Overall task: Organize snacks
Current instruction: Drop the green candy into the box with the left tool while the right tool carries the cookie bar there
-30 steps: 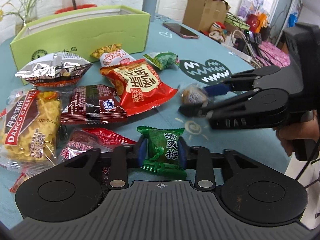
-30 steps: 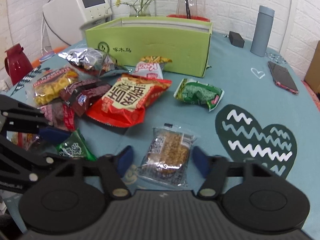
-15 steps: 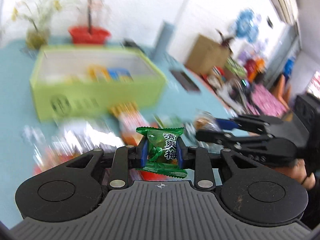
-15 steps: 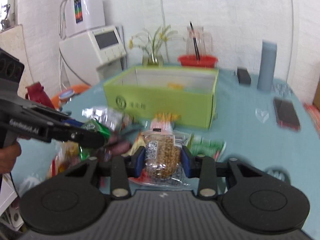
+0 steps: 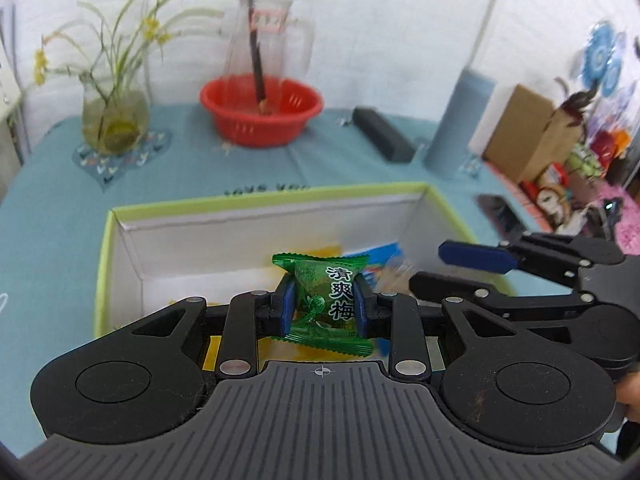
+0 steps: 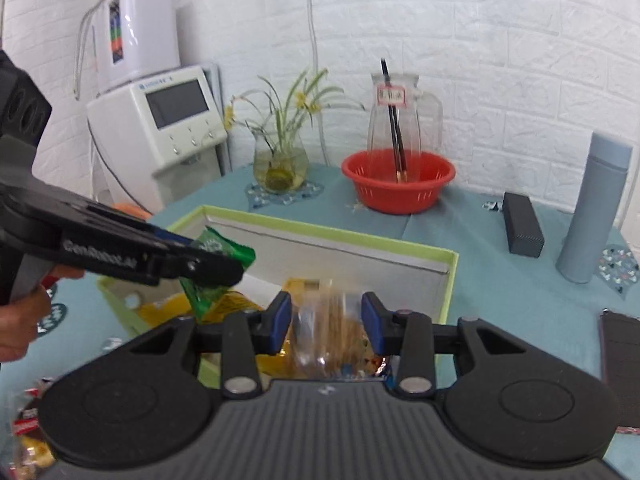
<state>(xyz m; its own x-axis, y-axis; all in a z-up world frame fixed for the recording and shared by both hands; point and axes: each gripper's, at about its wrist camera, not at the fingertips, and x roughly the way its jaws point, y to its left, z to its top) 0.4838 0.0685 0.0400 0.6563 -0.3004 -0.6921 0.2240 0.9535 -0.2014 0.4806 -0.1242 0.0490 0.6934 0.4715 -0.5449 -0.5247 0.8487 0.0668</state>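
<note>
My left gripper (image 5: pixel 324 300) is shut on a small green candy packet (image 5: pixel 320 276) with white characters, held over the open lime-green box (image 5: pixel 102 264). Yellow and blue packets (image 5: pixel 376 254) lie inside the box. My right gripper (image 6: pixel 326 320) is shut on a clear packet of brown crackers (image 6: pixel 332 332), blurred, above the box's near right part (image 6: pixel 450 280). Each gripper shows in the other's view: the right gripper (image 5: pixel 428 266) at the right, the left gripper (image 6: pixel 216 260) at the left with the green packet (image 6: pixel 230 252).
Behind the box stand a red basket (image 5: pixel 262 114) with a glass jug, a vase with a plant (image 5: pixel 114 120), a black case (image 5: pixel 384 134) and a grey flask (image 5: pixel 460 120). A phone (image 5: pixel 500 212) lies at the right. Loose snacks (image 6: pixel 24 420) lie bottom left.
Both grippers rose from the table with their packets and travelled forward to above the green box. The right gripper closed on the cracker packet during that move.
</note>
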